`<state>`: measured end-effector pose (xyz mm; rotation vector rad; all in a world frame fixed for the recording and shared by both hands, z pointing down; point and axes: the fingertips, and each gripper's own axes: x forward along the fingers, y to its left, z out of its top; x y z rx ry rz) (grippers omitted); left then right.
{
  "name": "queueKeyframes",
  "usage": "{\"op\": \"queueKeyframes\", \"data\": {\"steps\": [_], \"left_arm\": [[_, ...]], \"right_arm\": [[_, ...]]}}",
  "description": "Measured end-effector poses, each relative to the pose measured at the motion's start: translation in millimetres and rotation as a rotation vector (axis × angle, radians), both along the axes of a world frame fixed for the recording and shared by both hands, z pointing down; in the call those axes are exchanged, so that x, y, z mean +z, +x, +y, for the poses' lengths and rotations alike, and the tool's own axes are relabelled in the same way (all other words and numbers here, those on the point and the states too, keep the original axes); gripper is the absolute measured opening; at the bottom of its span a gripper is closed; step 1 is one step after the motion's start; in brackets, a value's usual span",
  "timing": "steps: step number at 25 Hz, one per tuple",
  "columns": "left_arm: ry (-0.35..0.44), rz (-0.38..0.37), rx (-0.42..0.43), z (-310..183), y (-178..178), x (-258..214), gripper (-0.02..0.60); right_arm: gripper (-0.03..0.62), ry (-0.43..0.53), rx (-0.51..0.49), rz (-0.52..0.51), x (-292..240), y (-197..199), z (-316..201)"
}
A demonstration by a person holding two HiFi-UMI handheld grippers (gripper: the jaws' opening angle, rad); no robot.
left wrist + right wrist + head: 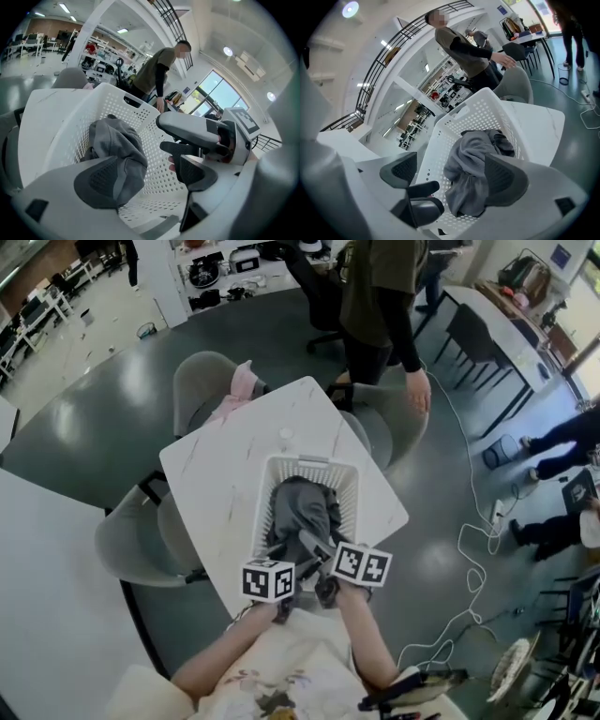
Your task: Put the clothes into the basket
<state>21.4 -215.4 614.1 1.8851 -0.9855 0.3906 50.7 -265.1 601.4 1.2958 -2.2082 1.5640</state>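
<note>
A white perforated basket stands on the white marble table. Grey clothes lie heaped inside it. Both grippers hover over the basket's near end. My left gripper is open; in the left gripper view the grey clothes lie beside its left pad. My right gripper is open too, with the grey clothes below and between its jaws. A pink garment hangs on the chair behind the table.
Grey chairs ring the table on the left, back and right. A person stands behind the table with a hand on the right chair. White cables run over the floor on the right.
</note>
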Motion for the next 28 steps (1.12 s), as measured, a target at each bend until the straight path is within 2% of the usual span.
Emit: {"op": "queueKeyframes", "data": {"steps": [4, 12, 15, 18, 21, 24, 28], "left_arm": [[0.024, 0.028, 0.001, 9, -2, -21, 0.419], [0.126, 0.032, 0.009, 29, -15, -49, 0.414], [0.155, 0.007, 0.003, 36, -26, -53, 0.342], [0.177, -0.013, -0.006, 45, -35, -54, 0.285], [0.204, -0.024, -0.012, 56, -44, -59, 0.241], [0.230, -0.039, -0.012, 67, -54, -62, 0.202], [0.254, -0.045, -0.028, 82, -66, -66, 0.121]], "right_arm": [[0.434, 0.034, 0.021, -0.037, -16, -1, 12], [0.433, 0.137, 0.046, -0.022, -48, -4, 39], [0.424, 0.159, 0.034, -0.002, -51, -10, 50], [0.368, 0.185, 0.033, 0.047, -51, -12, 64], [0.274, 0.217, 0.039, 0.046, -56, -17, 77], [0.209, 0.251, 0.026, 0.064, -60, -26, 88], [0.131, 0.269, 0.020, 0.100, -61, -33, 102]]}}
